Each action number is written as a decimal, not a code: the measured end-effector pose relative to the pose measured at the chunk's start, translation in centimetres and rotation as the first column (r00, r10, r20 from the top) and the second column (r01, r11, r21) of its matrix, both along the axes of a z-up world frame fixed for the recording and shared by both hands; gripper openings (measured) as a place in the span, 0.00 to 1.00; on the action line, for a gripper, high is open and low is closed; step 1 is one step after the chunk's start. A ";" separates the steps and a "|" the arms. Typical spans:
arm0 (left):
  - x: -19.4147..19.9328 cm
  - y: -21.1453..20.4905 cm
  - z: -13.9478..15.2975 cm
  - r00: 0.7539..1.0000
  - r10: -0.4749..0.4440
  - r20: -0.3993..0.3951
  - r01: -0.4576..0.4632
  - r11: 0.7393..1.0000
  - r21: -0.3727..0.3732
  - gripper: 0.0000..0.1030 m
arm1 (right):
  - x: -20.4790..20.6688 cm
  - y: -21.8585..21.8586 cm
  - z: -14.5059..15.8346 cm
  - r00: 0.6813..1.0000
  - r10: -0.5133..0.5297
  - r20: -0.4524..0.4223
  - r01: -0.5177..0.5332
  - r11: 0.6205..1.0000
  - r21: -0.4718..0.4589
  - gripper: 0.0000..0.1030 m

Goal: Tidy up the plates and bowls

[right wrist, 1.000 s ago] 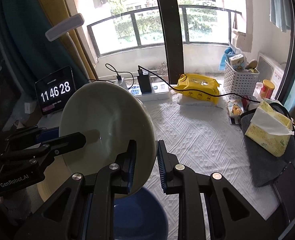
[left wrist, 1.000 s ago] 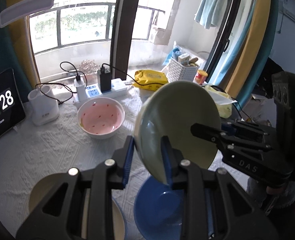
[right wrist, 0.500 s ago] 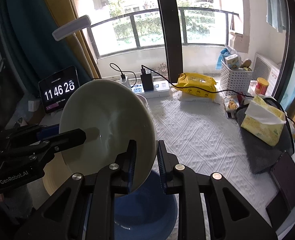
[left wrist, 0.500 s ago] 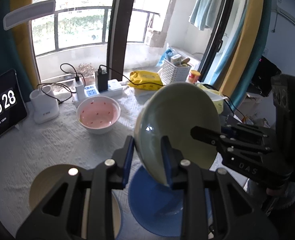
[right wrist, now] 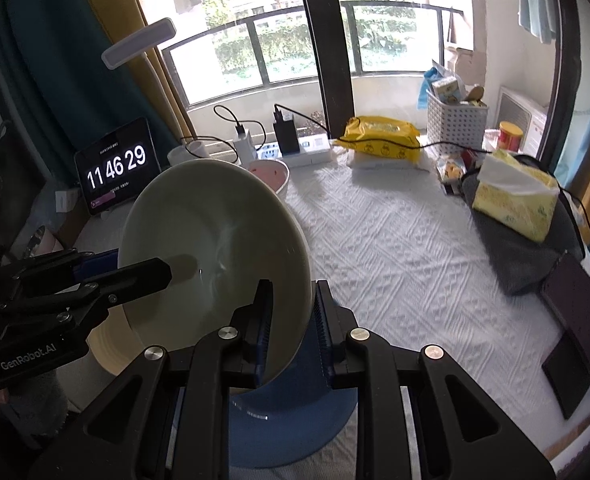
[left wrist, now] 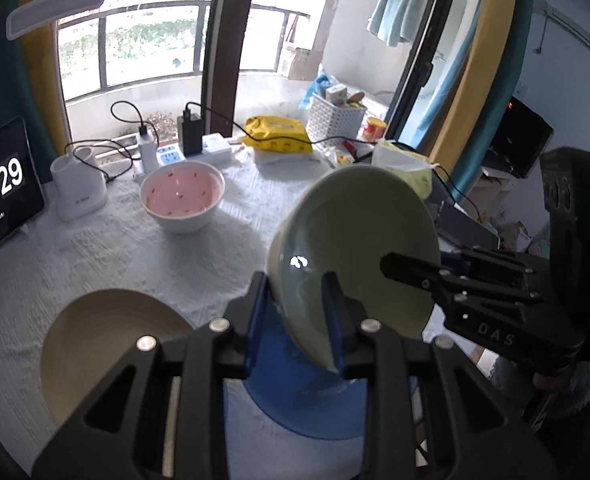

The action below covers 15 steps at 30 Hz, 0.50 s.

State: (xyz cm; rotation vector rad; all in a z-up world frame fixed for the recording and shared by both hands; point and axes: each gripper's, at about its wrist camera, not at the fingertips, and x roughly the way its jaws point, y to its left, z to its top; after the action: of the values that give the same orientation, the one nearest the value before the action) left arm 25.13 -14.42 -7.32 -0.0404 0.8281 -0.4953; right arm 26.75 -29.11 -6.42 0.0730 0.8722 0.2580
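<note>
The pale green bowl [left wrist: 355, 256] now hangs higher over the blue plate [left wrist: 295, 392] than a second ago, tilted, with the left gripper [left wrist: 297, 320] and right gripper [right wrist: 291, 320] each clamped on its rim. The clock [right wrist: 116, 168] reads 11 46 29; the grippers bear "GenRobot.AI" and "DAS". A tan plate [left wrist: 107, 340] lies left, a pink bowl [left wrist: 182, 196] farther back.

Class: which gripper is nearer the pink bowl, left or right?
Left, by a little. Both grippers hold the green bowl above the blue plate; the left gripper grips the rim on the pink bowl's side, the right gripper the opposite rim.
</note>
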 end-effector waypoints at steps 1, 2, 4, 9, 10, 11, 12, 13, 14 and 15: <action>-0.2 0.0 -0.1 1.000 -0.003 -0.003 0.003 1.000 0.001 0.28 | -0.2 0.0 -0.2 1.000 -0.002 -0.003 0.002 1.000 0.000 0.22; -0.4 0.0 -0.3 1.000 -0.005 -0.005 0.005 1.000 0.001 0.28 | -0.5 0.0 -0.3 1.000 -0.004 -0.007 0.004 1.000 0.000 0.22; -0.8 0.0 -0.6 1.000 -0.008 -0.011 0.008 1.000 0.005 0.28 | -0.9 -0.1 -0.6 1.000 -0.009 -0.015 0.009 1.000 0.004 0.22; -1.6 0.1 -1.8 0.999 -0.014 -0.034 0.015 1.000 0.016 0.28 | -1.8 -0.1 -1.7 0.999 -0.023 -0.042 0.023 1.000 0.018 0.22; -1.8 0.2 -2.1 0.999 -0.015 -0.039 0.015 1.000 0.020 0.28 | -2.0 -0.1 -2.0 0.999 -0.024 -0.049 0.025 0.999 0.022 0.22; -1.9 0.2 -2.3 0.999 -0.016 -0.044 0.017 1.000 0.023 0.28 | -2.2 0.0 -2.3 0.998 -0.024 -0.058 0.026 0.999 0.023 0.22; -2.1 0.2 -2.6 0.999 -0.018 -0.049 0.019 0.999 0.026 0.28 | -2.4 0.0 -2.5 0.998 -0.025 -0.063 0.027 0.999 0.023 0.22; -2.3 0.1 -2.8 0.998 -0.021 -0.054 0.023 0.999 0.030 0.28 | -2.5 0.1 -2.8 0.997 -0.027 -0.070 0.029 0.999 0.023 0.22; -2.4 0.2 -3.0 0.998 -0.025 -0.058 0.027 0.999 0.033 0.28 | -2.7 0.1 -3.0 0.997 -0.029 -0.077 0.031 0.999 0.022 0.22; -2.6 0.1 -3.3 0.998 -0.029 -0.062 0.032 0.999 0.037 0.28 | -2.9 0.1 -3.2 0.996 -0.030 -0.083 0.032 0.999 0.022 0.22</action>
State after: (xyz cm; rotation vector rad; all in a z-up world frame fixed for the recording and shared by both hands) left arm 22.51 -14.31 -10.62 -0.0078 0.8993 -0.5088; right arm 23.90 -28.99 -9.66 0.1197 0.9498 0.2375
